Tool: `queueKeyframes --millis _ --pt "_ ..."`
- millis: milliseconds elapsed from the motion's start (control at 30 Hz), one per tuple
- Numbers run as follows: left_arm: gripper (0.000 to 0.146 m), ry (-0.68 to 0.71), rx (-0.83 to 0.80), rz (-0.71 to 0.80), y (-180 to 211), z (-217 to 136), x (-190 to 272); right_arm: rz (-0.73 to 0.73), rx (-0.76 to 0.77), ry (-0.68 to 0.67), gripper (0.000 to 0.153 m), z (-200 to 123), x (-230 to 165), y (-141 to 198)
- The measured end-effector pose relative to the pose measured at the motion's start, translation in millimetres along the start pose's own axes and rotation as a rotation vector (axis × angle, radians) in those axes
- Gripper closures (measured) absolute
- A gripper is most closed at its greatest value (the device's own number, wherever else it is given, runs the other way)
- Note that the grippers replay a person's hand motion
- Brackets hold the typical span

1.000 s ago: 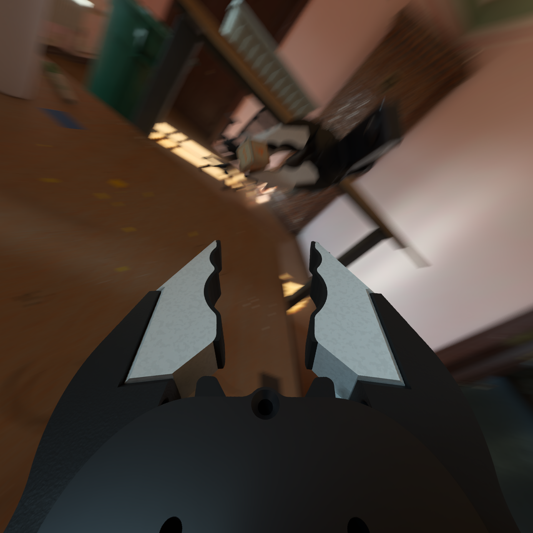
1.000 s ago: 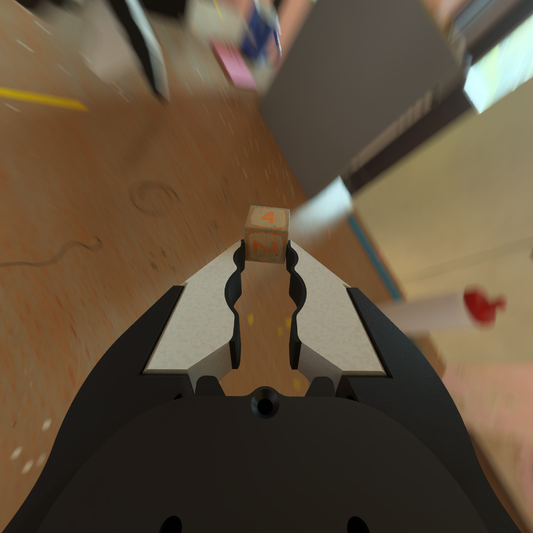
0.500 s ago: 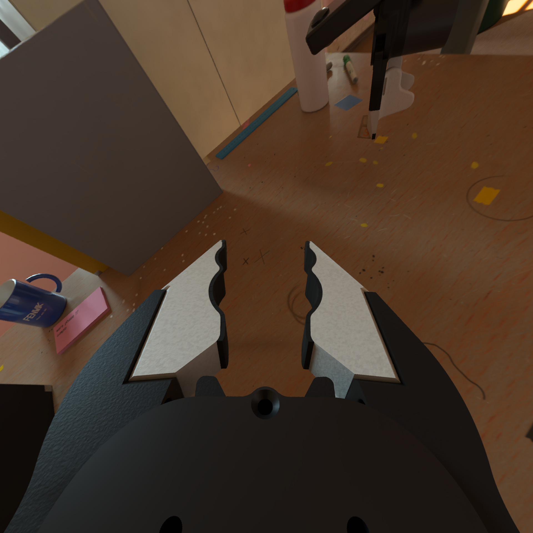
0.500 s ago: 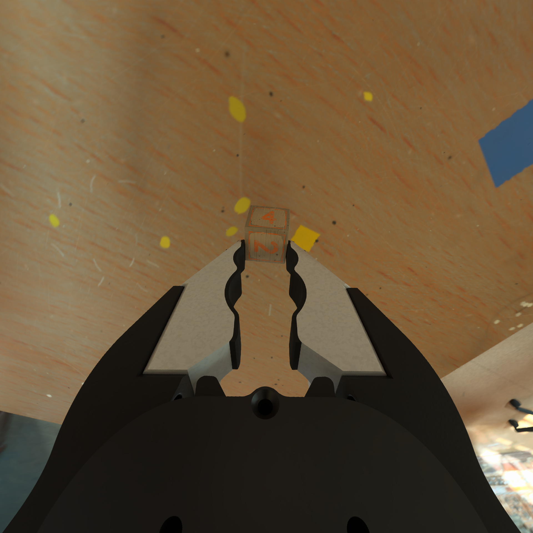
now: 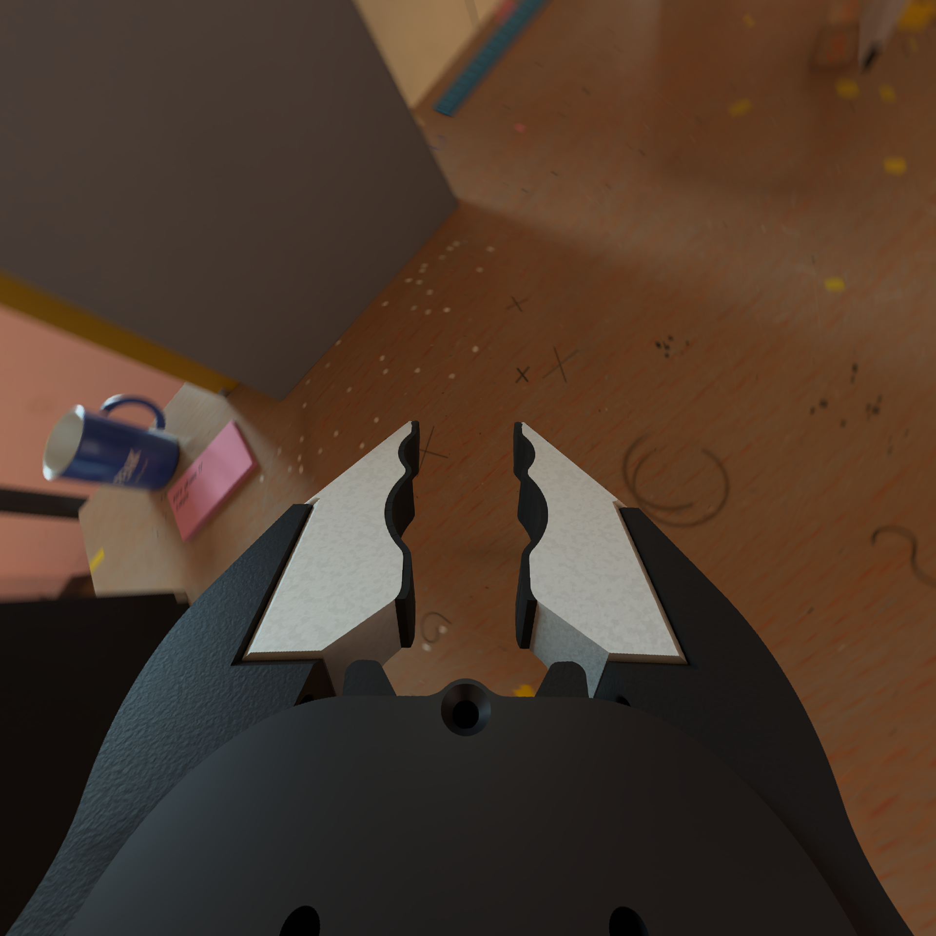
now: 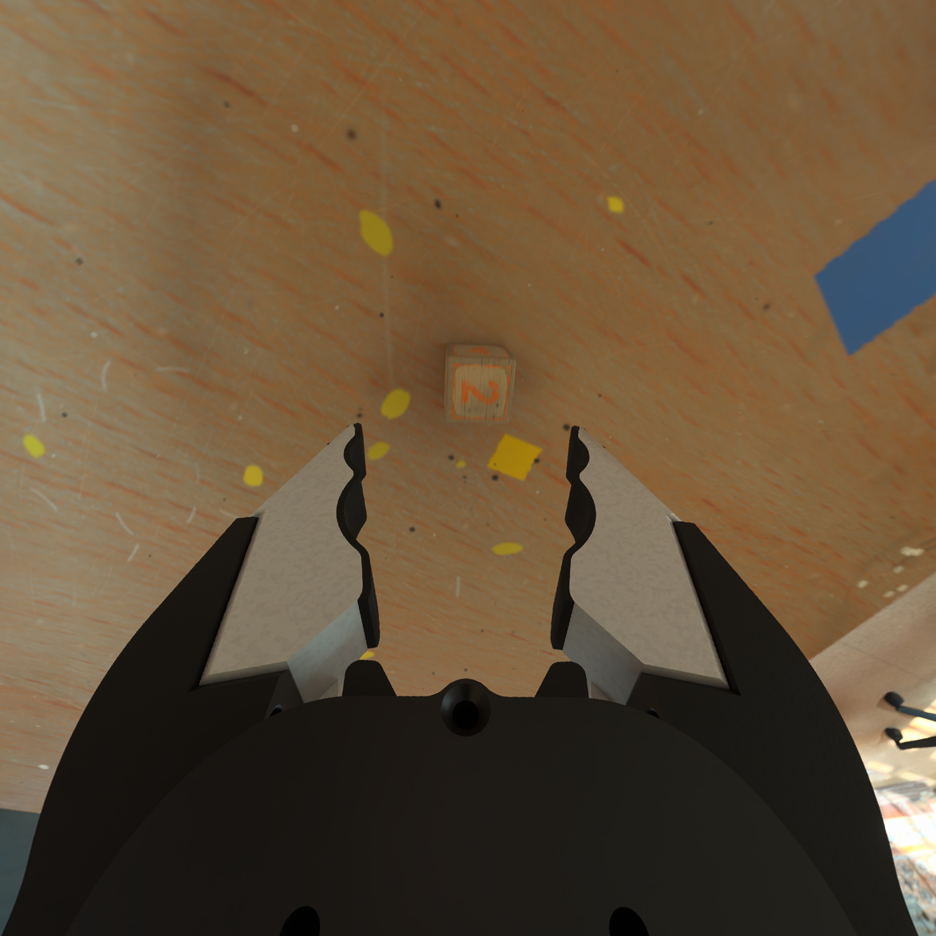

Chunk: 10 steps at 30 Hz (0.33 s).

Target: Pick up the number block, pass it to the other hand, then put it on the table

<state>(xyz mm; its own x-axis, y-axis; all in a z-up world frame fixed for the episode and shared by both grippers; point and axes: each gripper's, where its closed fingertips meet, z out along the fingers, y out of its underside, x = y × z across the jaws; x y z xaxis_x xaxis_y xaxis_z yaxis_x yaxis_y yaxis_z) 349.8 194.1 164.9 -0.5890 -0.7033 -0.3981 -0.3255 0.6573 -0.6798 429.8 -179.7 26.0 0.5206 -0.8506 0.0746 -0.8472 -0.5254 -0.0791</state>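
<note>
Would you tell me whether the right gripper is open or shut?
Open: the right gripper has its jaws spread wide and empty, with the number block sitting free on the table beyond its tips.

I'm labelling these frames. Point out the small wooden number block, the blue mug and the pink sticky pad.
Small wooden number block (image 6: 479,389): right wrist view, orange-framed face.
Blue mug (image 5: 119,455): left wrist view, its side wall.
Pink sticky pad (image 5: 215,478): left wrist view, top sheet.

The hand-held gripper (image 6: 465,428) hangs spread wide above the number block (image 6: 479,383) resting on the table (image 6: 202,202).

Blue mug (image 5: 109,448) tipped beside pink notepad (image 5: 212,478); blue patch (image 6: 881,278).
</note>
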Motion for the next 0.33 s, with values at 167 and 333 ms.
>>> queueKeyframes --millis 167,333 --pt "0.11 0.251 -0.211 0.465 10.5 48.5 6.0 -0.059 0.168 0.078 0.072 -46.9 -9.8 12.1" --pt "0.103 0.393 -0.526 0.81 56.9 94.7 -6.8 -0.132 0.326 0.153 0.072 -83.0 -33.7 45.6"
